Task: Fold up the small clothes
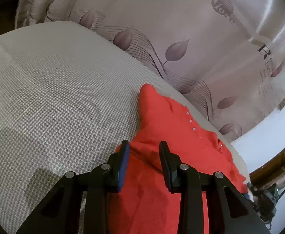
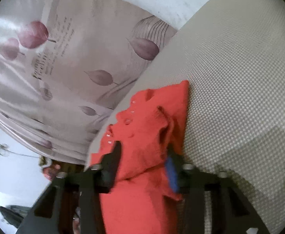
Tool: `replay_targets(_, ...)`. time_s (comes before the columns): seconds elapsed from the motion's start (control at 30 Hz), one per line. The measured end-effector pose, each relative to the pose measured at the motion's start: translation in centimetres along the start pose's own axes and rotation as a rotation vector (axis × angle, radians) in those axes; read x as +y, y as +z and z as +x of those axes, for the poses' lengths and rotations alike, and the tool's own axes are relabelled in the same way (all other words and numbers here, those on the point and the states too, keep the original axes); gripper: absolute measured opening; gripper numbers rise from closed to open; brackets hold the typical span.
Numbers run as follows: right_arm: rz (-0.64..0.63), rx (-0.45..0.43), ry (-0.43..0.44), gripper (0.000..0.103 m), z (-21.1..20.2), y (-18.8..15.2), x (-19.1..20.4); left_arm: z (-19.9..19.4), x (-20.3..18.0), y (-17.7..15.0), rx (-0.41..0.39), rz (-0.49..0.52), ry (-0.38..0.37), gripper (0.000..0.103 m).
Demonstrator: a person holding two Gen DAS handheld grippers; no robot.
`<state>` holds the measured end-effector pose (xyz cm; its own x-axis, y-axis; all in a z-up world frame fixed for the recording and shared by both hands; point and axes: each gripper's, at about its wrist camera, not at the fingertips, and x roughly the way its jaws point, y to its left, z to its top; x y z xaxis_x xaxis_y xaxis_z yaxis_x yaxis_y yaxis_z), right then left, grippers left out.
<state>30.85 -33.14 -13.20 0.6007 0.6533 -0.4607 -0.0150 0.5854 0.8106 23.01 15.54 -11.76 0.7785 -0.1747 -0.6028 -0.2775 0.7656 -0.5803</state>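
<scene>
A red knit garment (image 1: 162, 120) with a row of small clear buttons lies crumpled at the edge of a grey woven surface (image 1: 54, 87). My left gripper (image 1: 144, 146) hovers low over its near part. The jaws stand apart, red cloth shows in the gap between them, and the blue pads do not press on it. In the right wrist view the same garment (image 2: 142, 120) is bunched up between the fingers of my right gripper (image 2: 144, 154). That view is blurred, so whether the pads pinch the cloth does not show.
A shiny pink curtain (image 1: 191, 44) printed with leaves hangs right behind the surface's far edge. Beyond the edge are a white wall, dark cables (image 1: 267, 198) low down, and dark wooden trim (image 1: 275, 161). The grey surface stretches wide beside the garment.
</scene>
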Motion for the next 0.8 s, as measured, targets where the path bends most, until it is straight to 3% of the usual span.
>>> replay_targets(0.03,-0.014,0.023,-0.062,0.006,0.5,0.1,0.1,0.1,-0.1,0.0,0.001,0.002,0.000,0.034)
replay_targets(0.07,-0.011,0.041,-0.103,0.005,1.0,0.1,-0.2,0.2,-0.1,-0.1,0.005,0.004,0.000,0.034)
replay_targets(0.13,0.014,0.051,-0.092,0.004,1.3,0.4,-0.6,0.5,-0.4,0.0,0.011,0.010,0.000,0.034)
replay_targets(0.23,-0.067,-0.013,-0.098,0.009,0.4,0.8,0.7,0.3,-0.3,-0.1,0.013,0.022,0.005,0.035)
replay_targets(0.37,-0.104,0.023,-0.157,0.007,0.8,1.5,1.7,0.2,-0.7,-0.4,0.016,0.048,-0.001,0.042)
replay_targets(0.47,-0.078,-0.005,-0.122,0.006,0.2,2.6,2.6,0.0,-0.5,-0.4,0.006,0.039,-0.007,0.042)
replay_targets(0.57,-0.119,-0.116,0.014,0.005,-2.0,3.6,4.9,0.0,-0.3,-0.5,0.000,0.035,-0.014,0.042)
replay_targets(0.6,-0.132,-0.149,0.017,0.005,-2.5,3.8,5.0,0.0,-0.3,-0.5,0.002,0.035,-0.014,0.042)
replay_targets(0.73,-0.058,-0.008,-0.128,0.006,1.3,3.7,0.5,0.1,-0.4,-0.6,0.006,0.037,-0.019,0.044)
replay_targets(0.8,-0.042,0.018,-0.113,0.006,1.7,3.4,0.0,0.1,-0.4,-0.6,0.004,0.032,-0.023,0.044)
